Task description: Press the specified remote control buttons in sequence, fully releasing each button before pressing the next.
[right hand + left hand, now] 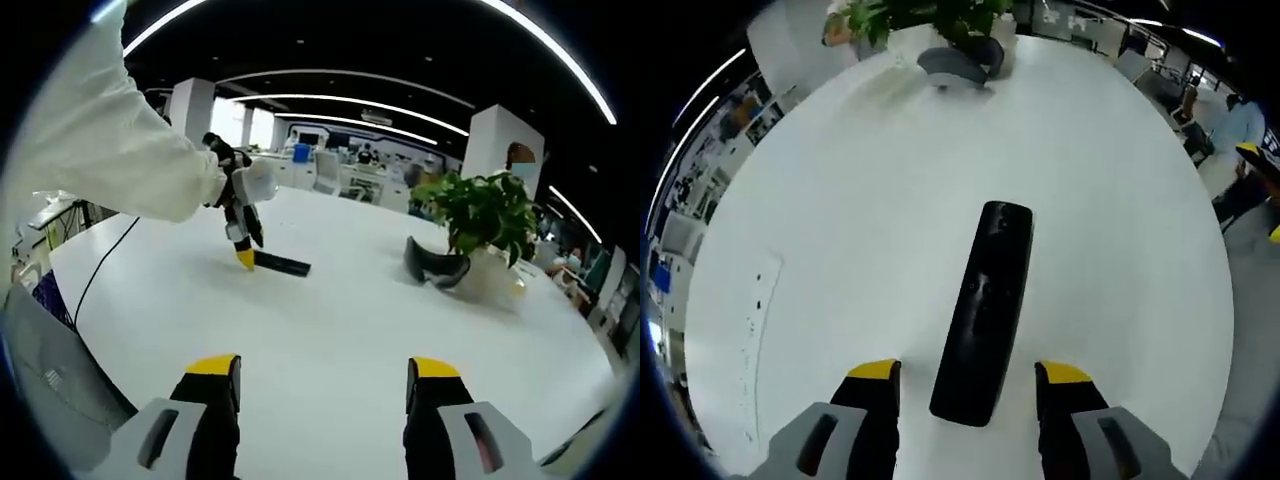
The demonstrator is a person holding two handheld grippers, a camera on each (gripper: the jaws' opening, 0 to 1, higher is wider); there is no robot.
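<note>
Remote (983, 312): flat on white desk (860, 200), between left tongs (968, 373), jaws spread, not gripping.
Right tongs (325, 368): spread, empty.

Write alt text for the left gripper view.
A black remote control lies lengthwise on a white table, its near end between the open yellow-tipped jaws of the left gripper. A potted plant and a dark curved object sit at the far edge.

- White round table (330, 330), bare across most of its top.
- Potted green plant (480, 215) near the far edge.
- Dark curved object (435, 268) lying just beside the plant's pot.
- Black cable (105, 262) trailing over the table's left edge.
</note>
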